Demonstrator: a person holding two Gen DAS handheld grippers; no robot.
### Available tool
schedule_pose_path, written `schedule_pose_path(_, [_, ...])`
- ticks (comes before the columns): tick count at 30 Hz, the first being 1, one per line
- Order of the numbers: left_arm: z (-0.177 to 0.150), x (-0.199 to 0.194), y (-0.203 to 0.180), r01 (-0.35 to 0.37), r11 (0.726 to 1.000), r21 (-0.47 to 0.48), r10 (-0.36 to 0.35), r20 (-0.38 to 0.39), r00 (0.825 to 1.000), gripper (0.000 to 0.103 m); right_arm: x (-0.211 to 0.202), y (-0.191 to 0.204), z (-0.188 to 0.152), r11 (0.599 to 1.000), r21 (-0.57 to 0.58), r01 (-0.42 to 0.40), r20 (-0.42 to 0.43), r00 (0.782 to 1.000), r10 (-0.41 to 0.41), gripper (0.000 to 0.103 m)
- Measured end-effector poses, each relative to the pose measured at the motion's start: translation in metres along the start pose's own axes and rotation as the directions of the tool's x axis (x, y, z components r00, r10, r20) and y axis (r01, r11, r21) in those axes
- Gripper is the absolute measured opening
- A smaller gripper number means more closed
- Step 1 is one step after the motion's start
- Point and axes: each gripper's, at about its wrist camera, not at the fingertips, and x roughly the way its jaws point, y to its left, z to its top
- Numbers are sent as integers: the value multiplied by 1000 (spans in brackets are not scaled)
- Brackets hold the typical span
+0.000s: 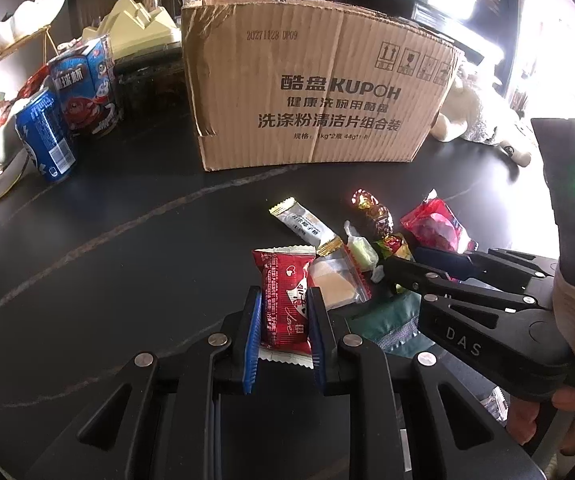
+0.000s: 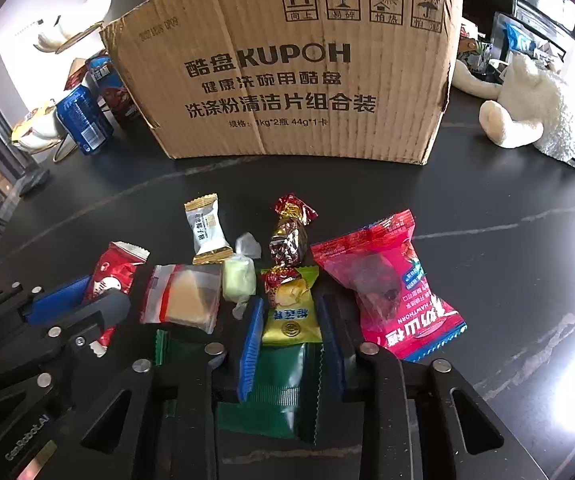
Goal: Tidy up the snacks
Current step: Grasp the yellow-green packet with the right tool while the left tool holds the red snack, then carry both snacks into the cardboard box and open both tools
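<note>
Snacks on dark desk point(image 2: 487, 280) before cardboard box point(image 2: 287, 64) | left claw point(image 1: 283, 312) clamped on red packet point(image 1: 287, 300) | right claw point(image 2: 291, 336) closing around yellow packet point(image 2: 289, 312), green packet point(image 2: 279, 392) beneath | pink bag point(image 2: 391, 284) beside | right view alone shows plush toy point(image 2: 535, 116) whole

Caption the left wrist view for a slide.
Left gripper shut on red snack packet; cardboard box behind.
</note>
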Motion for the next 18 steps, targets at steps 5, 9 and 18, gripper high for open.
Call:
schedule_pose_path(5, [1, -5, -3, -2, 1000, 1, 2, 9, 1000, 22, -1, -3, 0, 1000, 15, 4, 4, 1000, -4, 24])
schedule_pose_path(9, [2, -11, -5, -1, 1000, 1, 1, 21, 1000, 22, -13, -5, -2, 1000, 23, 14, 28, 1000, -14, 23])
schedule_pose_path(18, [7, -36, -12, 12, 1000, 6, -13, 69, 998, 22, -55, -2, 4, 999, 11, 40, 117, 992, -41, 22])
